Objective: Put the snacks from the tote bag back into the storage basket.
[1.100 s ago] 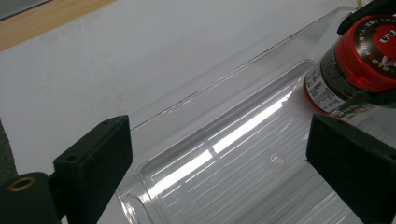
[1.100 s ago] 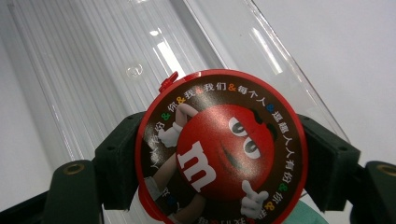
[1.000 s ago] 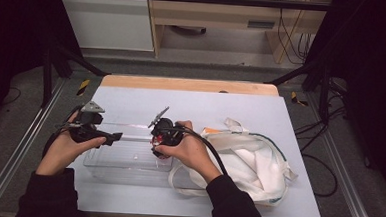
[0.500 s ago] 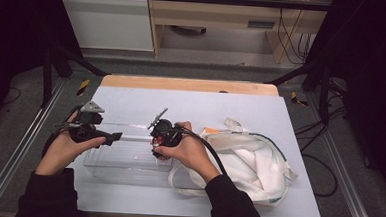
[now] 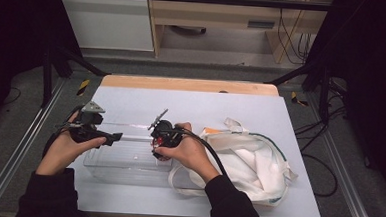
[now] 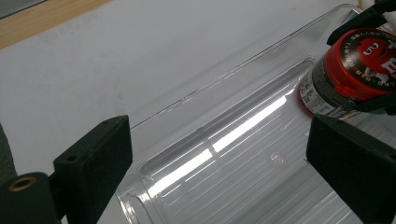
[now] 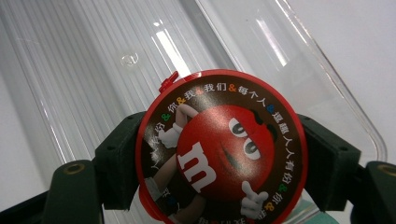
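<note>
Hands work at a white table (image 5: 131, 98): right gripper (image 7: 219, 154) has its jaws clamped on both sides of a round red-lidded candy tub (image 7: 220, 148), holding it w/ the lid toward the camera, just over the right end of a clear plastic tray (image 5: 123, 167). Left gripper (image 6: 224, 158) sits at the tray's left end, jaws wide apart w/ nothing between them. White tote bag (image 5: 258, 167) lies crumpled to the right.
</note>
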Demonstrator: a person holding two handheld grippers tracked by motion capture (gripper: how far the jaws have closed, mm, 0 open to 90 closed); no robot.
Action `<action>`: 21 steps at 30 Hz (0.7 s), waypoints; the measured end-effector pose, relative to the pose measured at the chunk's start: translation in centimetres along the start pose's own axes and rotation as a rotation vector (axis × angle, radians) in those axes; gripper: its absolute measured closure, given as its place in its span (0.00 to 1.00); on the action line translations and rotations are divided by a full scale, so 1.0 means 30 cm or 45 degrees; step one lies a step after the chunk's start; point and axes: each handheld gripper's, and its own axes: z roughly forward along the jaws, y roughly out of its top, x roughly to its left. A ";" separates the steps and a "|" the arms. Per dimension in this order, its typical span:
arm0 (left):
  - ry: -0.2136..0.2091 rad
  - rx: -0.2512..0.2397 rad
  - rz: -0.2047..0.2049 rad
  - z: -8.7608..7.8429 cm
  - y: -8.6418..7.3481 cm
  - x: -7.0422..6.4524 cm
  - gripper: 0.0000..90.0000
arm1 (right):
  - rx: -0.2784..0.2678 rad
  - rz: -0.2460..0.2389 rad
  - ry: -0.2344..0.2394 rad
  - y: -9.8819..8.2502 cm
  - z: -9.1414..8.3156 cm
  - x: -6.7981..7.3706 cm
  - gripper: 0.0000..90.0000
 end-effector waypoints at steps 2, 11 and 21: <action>0.000 0.000 0.000 0.000 0.000 0.000 0.08 | 0.000 0.001 0.000 0.000 0.000 0.000 0.29; -0.001 0.000 -0.001 0.000 0.000 0.000 0.08 | -0.008 0.010 0.005 -0.002 0.002 -0.001 0.29; -0.002 0.000 -0.005 0.000 -0.001 0.002 0.08 | -0.019 0.021 0.007 -0.003 0.005 -0.003 0.28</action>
